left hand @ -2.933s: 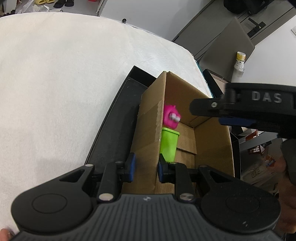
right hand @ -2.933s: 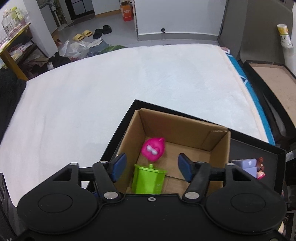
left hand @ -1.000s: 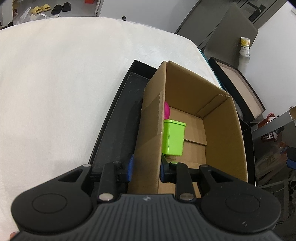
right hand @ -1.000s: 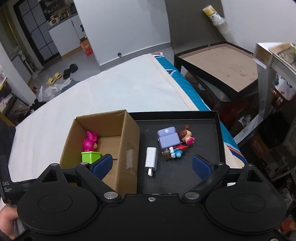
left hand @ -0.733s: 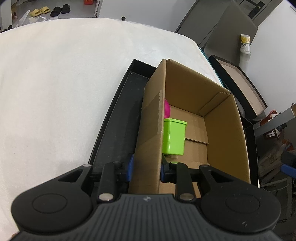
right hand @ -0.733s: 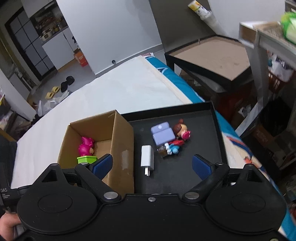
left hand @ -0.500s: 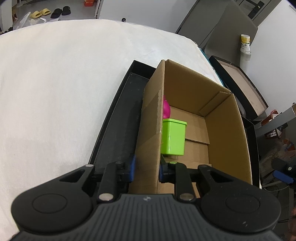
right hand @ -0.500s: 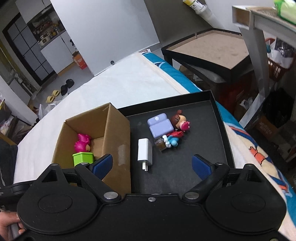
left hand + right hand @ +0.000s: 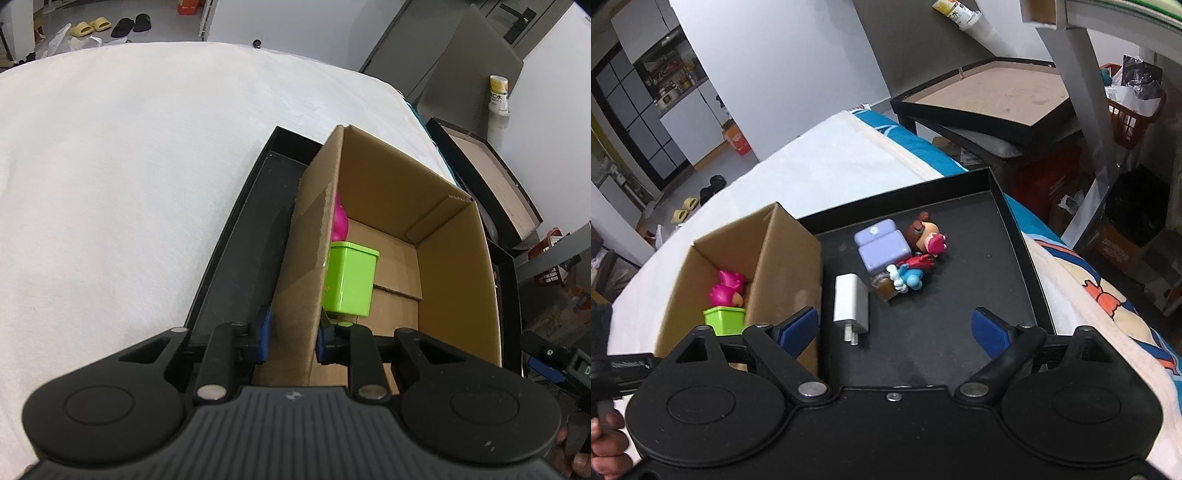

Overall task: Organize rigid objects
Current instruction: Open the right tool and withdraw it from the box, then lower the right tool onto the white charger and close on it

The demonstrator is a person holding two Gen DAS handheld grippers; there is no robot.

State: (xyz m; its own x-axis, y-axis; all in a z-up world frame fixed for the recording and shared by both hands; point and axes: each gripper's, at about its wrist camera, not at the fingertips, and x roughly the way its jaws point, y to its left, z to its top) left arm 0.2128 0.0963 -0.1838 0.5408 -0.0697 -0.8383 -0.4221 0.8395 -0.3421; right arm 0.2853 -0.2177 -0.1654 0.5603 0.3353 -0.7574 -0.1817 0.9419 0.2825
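Note:
An open cardboard box [image 9: 454,258] stands in a black tray [image 9: 240,236]. My left gripper [image 9: 291,332] is shut on the box's near left wall. Inside are a green cube-shaped container [image 9: 351,280] and a pink toy [image 9: 339,225]. In the right wrist view the box [image 9: 783,258] is at the left, with the green container [image 9: 724,318] and pink toy [image 9: 727,288] in it. On the tray [image 9: 960,314] lie a white charger plug [image 9: 850,302], a lilac case [image 9: 882,243] and a small figurine [image 9: 923,247]. My right gripper [image 9: 895,330] is open and empty above the tray, the charger just ahead on its left.
The tray rests on a white bed cover [image 9: 129,166]. A blue patterned sheet [image 9: 1108,302] edges the bed on the right. A large black-framed board [image 9: 990,96] and an orange basket [image 9: 1130,118] stand beyond the bed.
My right gripper, open throughout, has swung from above the box to over the right half of the tray and moved closer to the charger. My left gripper keeps its hold on the box wall.

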